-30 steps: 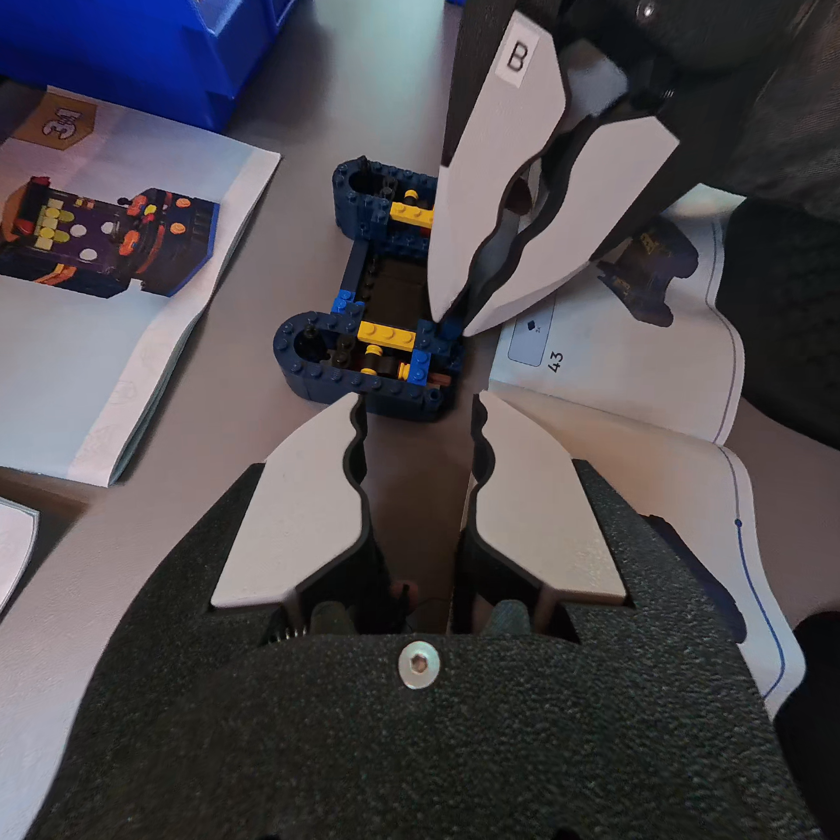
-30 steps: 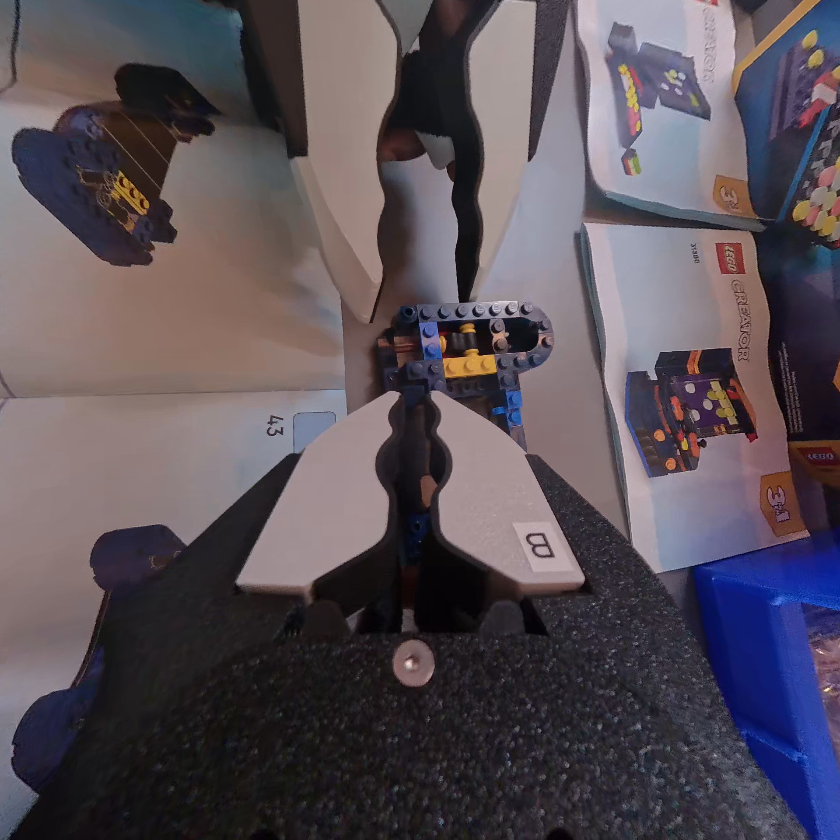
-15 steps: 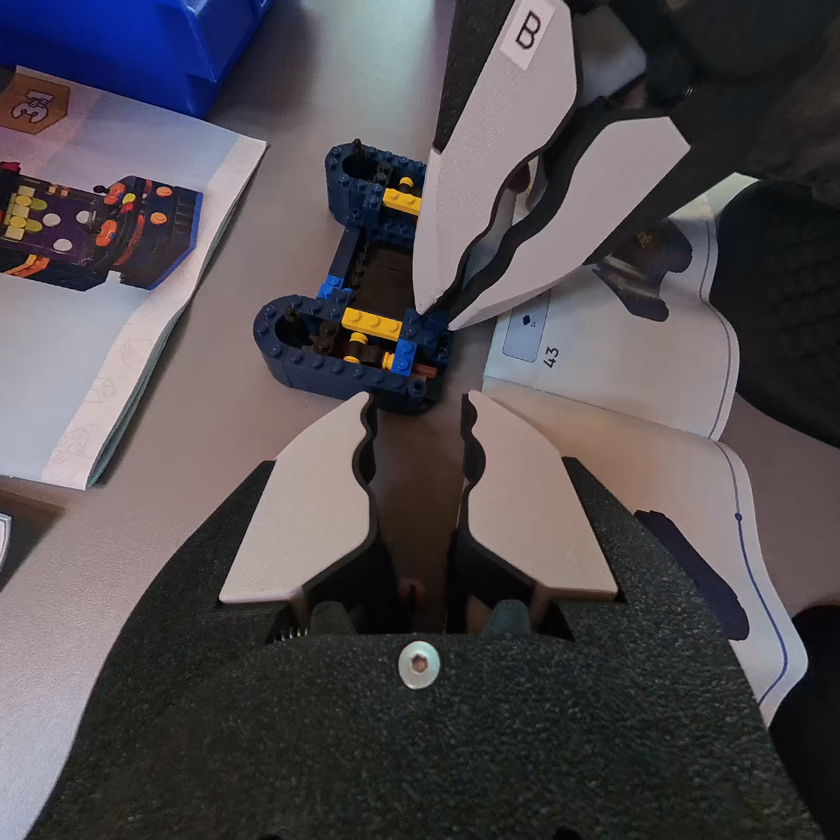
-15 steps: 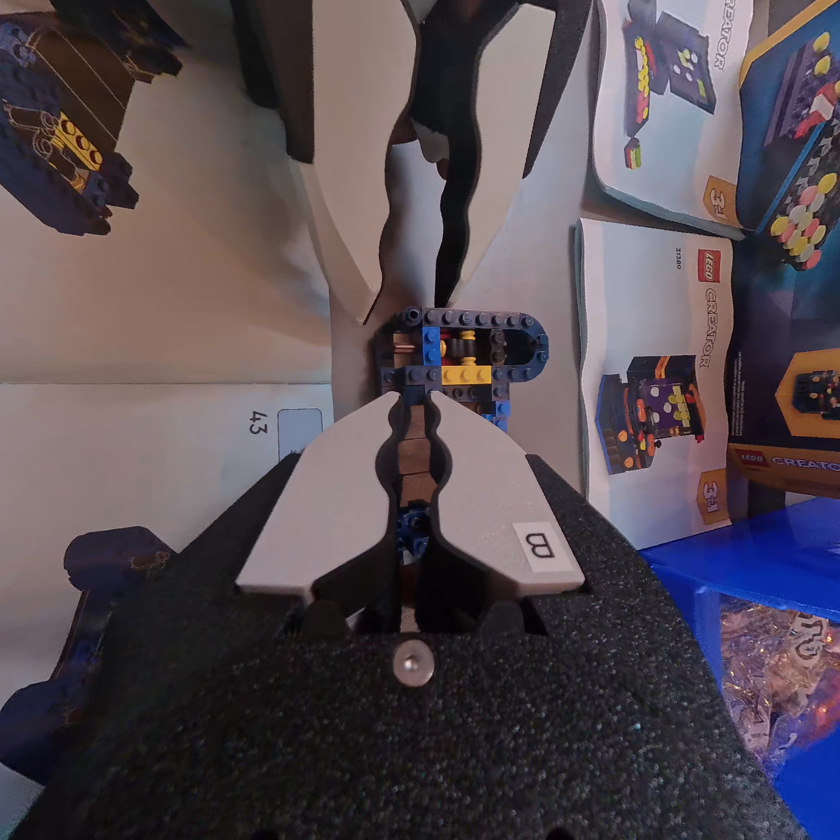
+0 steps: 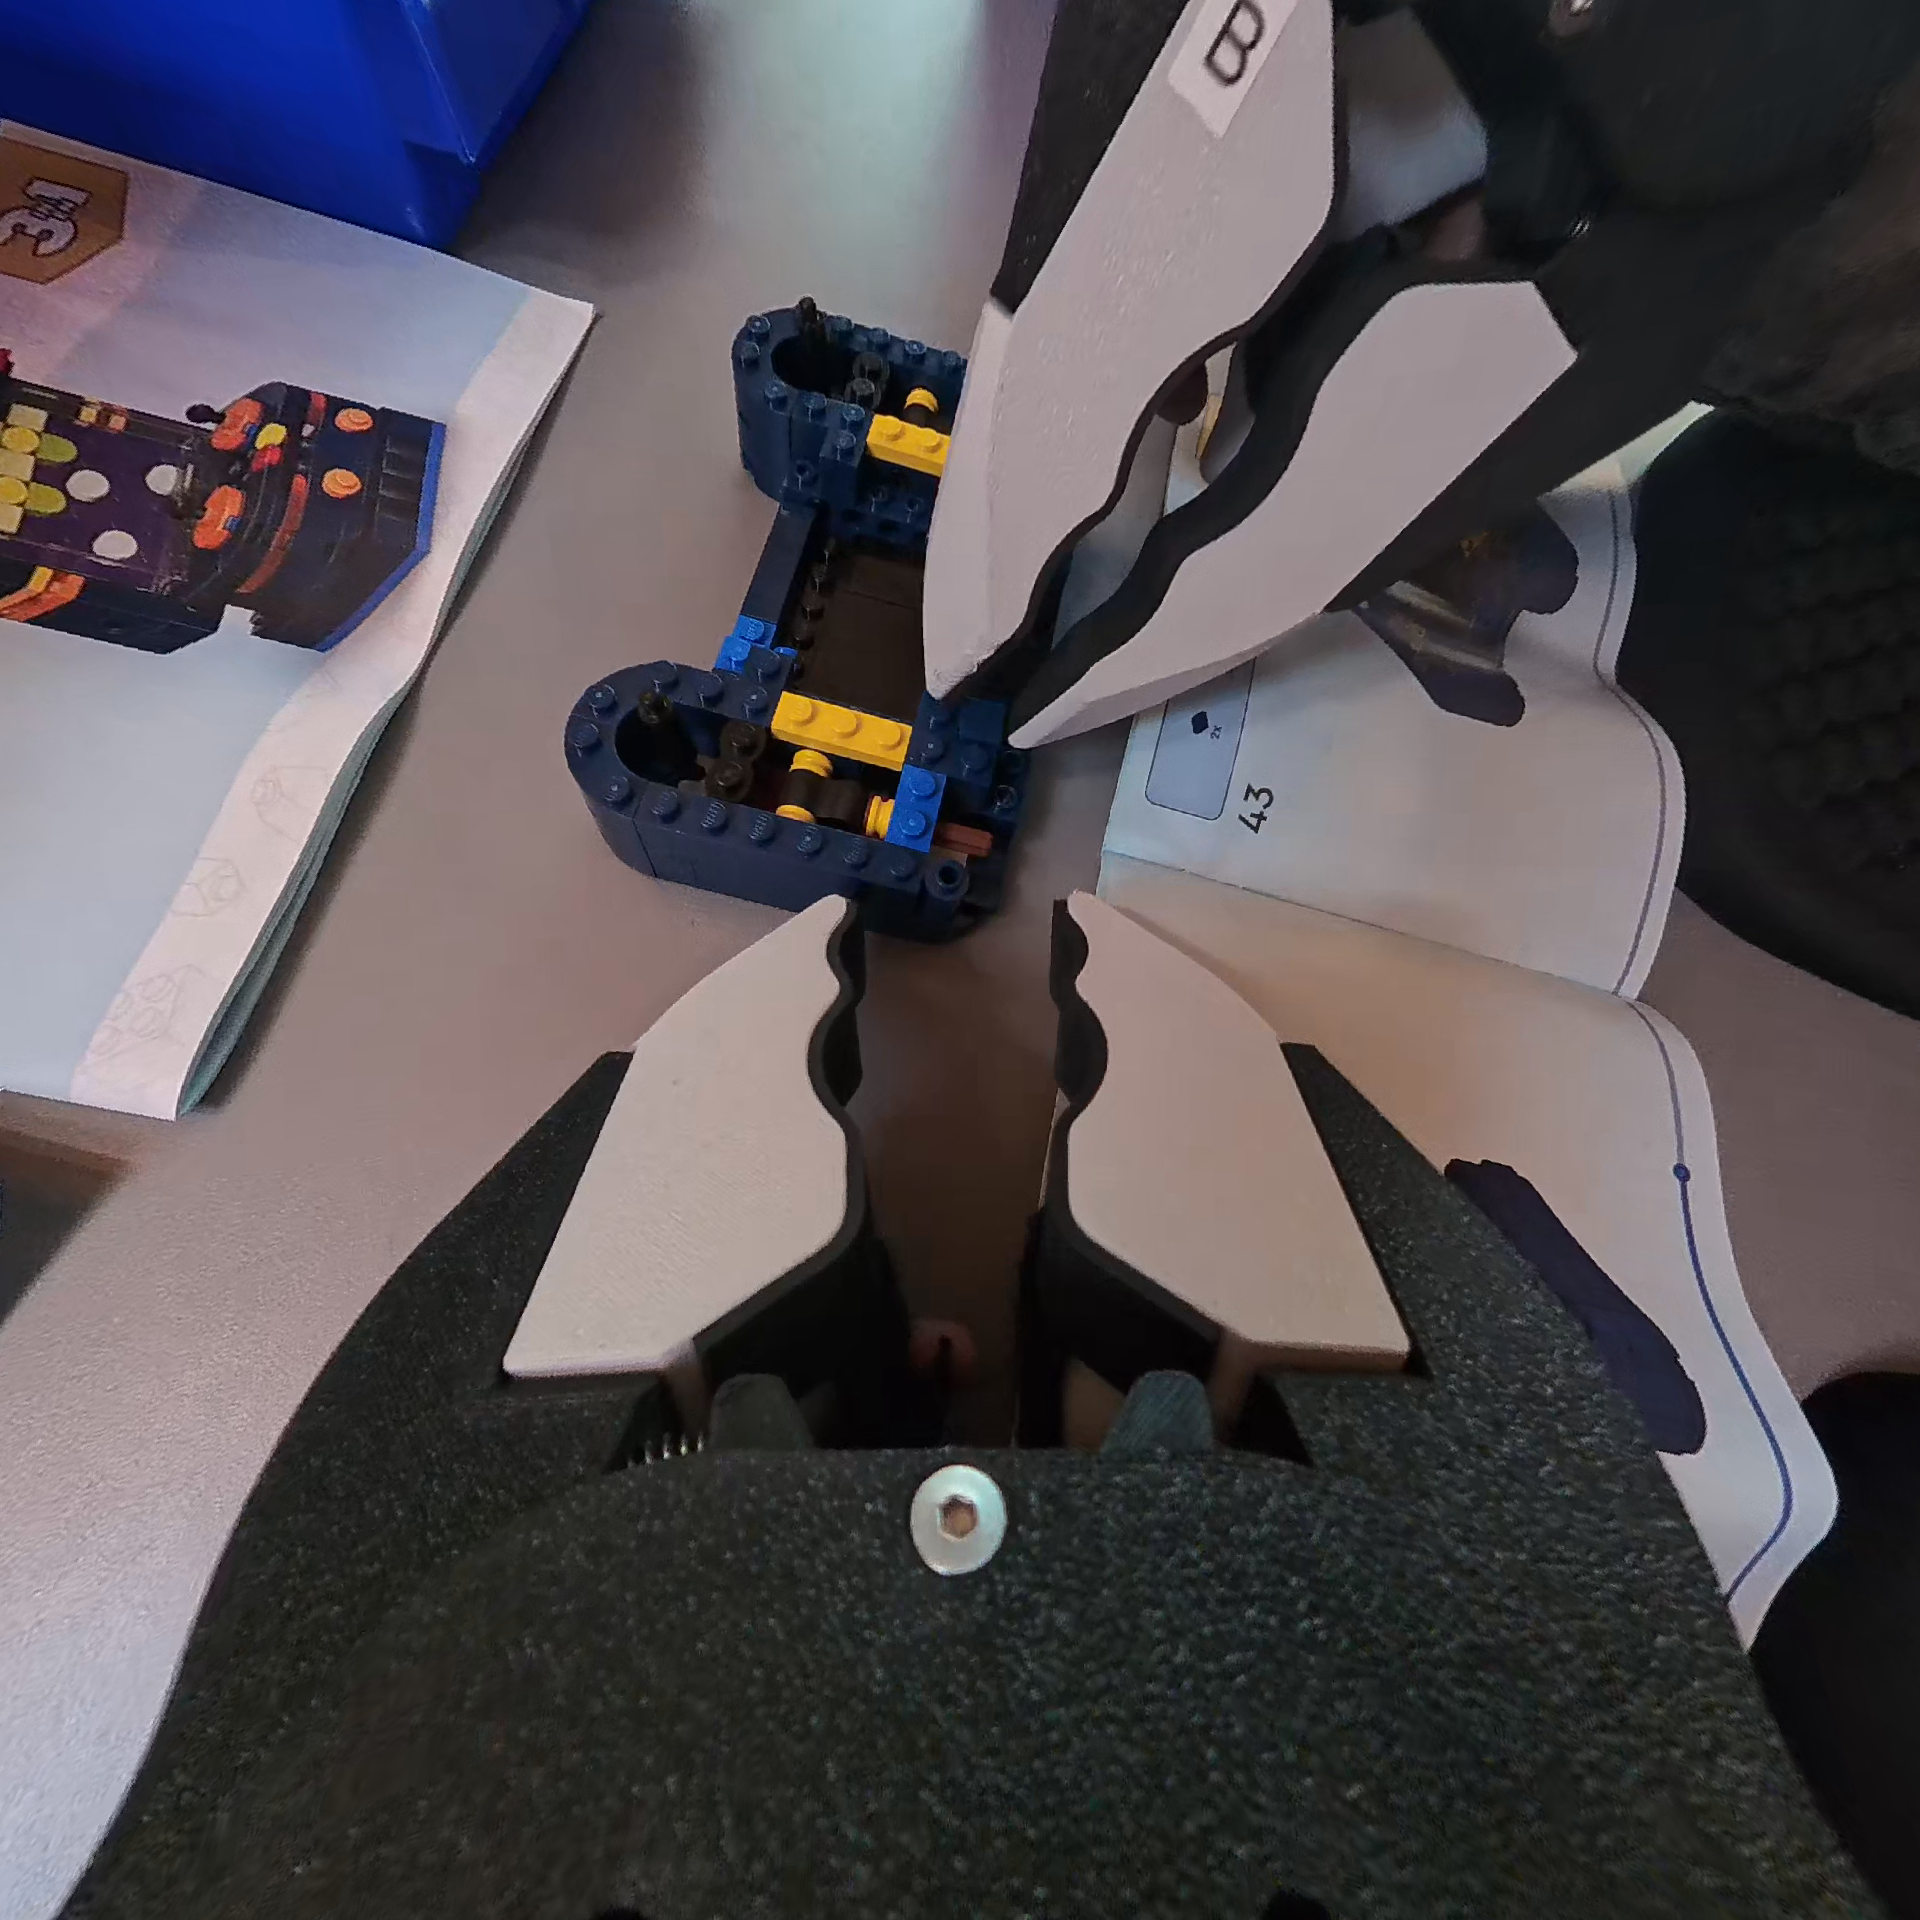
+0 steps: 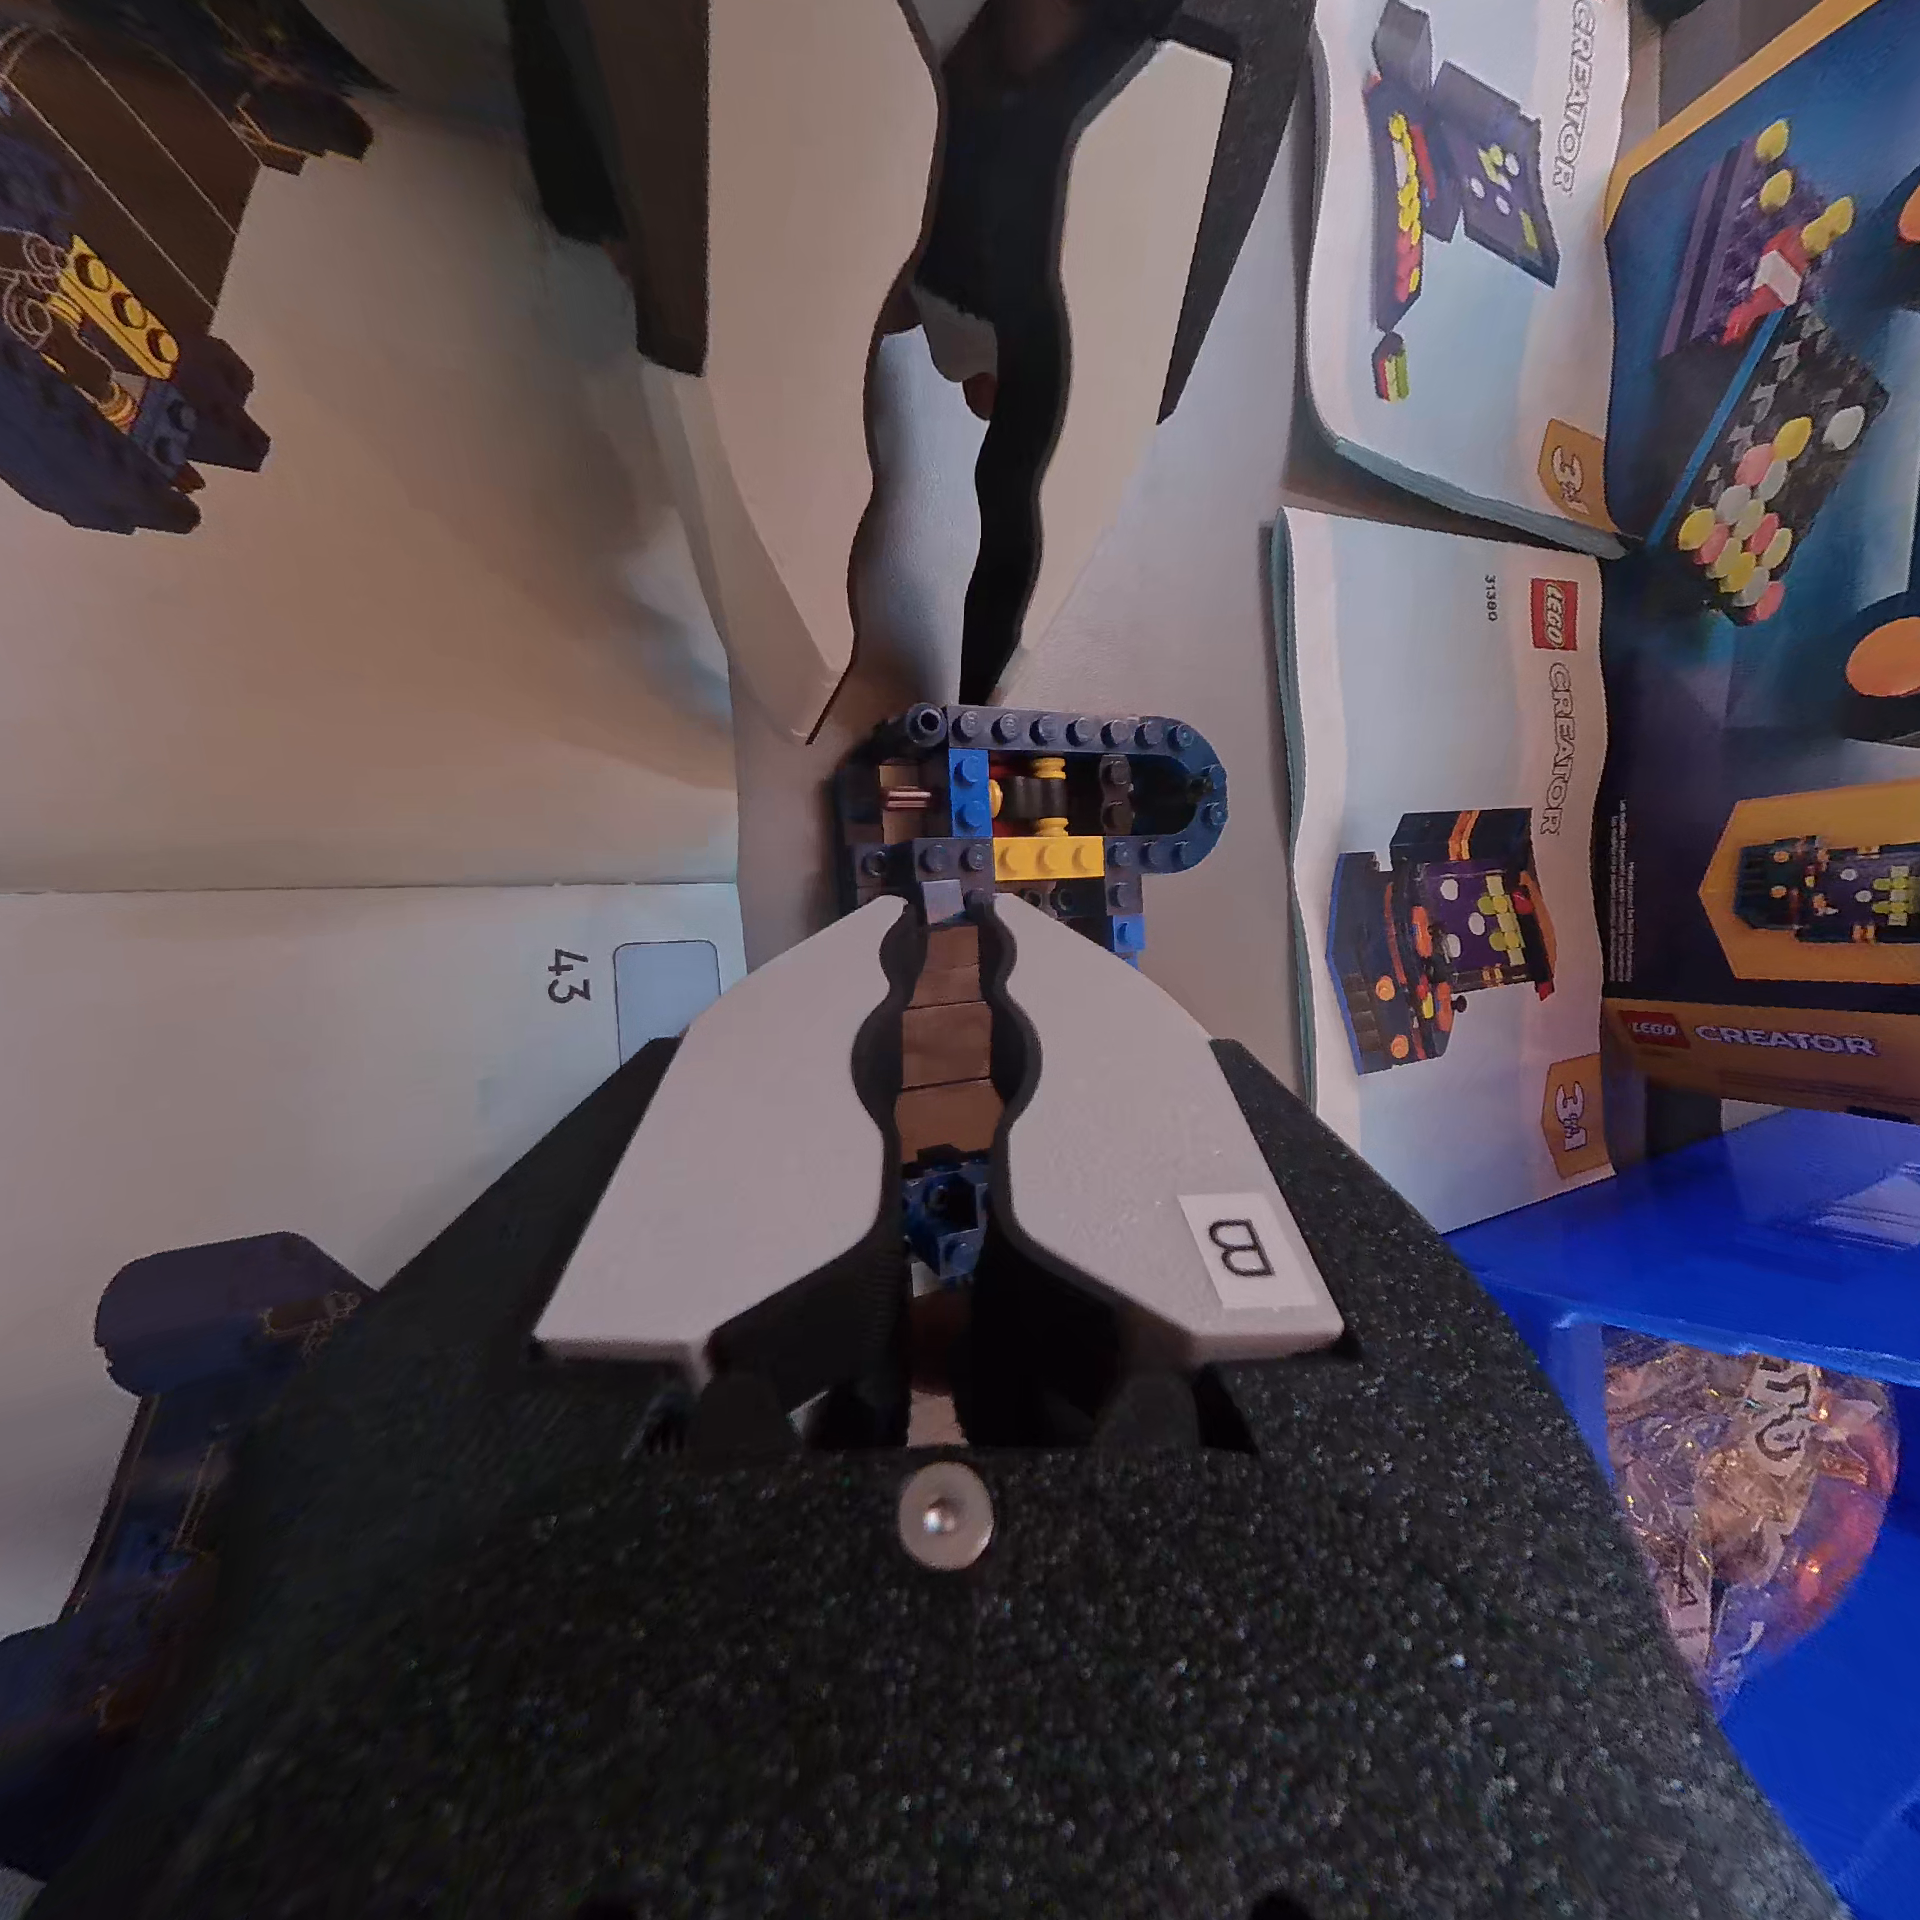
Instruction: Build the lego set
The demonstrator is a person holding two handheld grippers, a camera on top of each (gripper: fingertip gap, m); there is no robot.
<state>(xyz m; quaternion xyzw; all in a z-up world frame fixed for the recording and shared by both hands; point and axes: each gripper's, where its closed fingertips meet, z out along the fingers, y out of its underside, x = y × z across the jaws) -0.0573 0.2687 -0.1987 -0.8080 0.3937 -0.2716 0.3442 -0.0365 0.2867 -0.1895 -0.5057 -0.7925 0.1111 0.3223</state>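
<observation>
The left gripper (image 5: 951, 914) hovered just in front of the brick model's (image 5: 727, 821) near end, its fingers moderately spread with only bare table (image 5: 675, 187) between them and no pad on the bricks. The right gripper (image 5: 971, 712) came in from the far right, jaws narrowed to a slim gap, its tips down on the model's dark blue near-right corner. In the right wrist view a small grey-blue piece (image 6: 940, 899) sat right at those tips, against the studs; whether the pads pressed it could not be told. The model, a dark blue frame with two rounded ends, yellow plates and blue bricks, lay flat on the grey table between an open booklet (image 5: 1403, 831) on the right and a closed booklet (image 5: 260, 675) on the left. A blue bin (image 5: 291, 94) stood beyond the closed booklet.
</observation>
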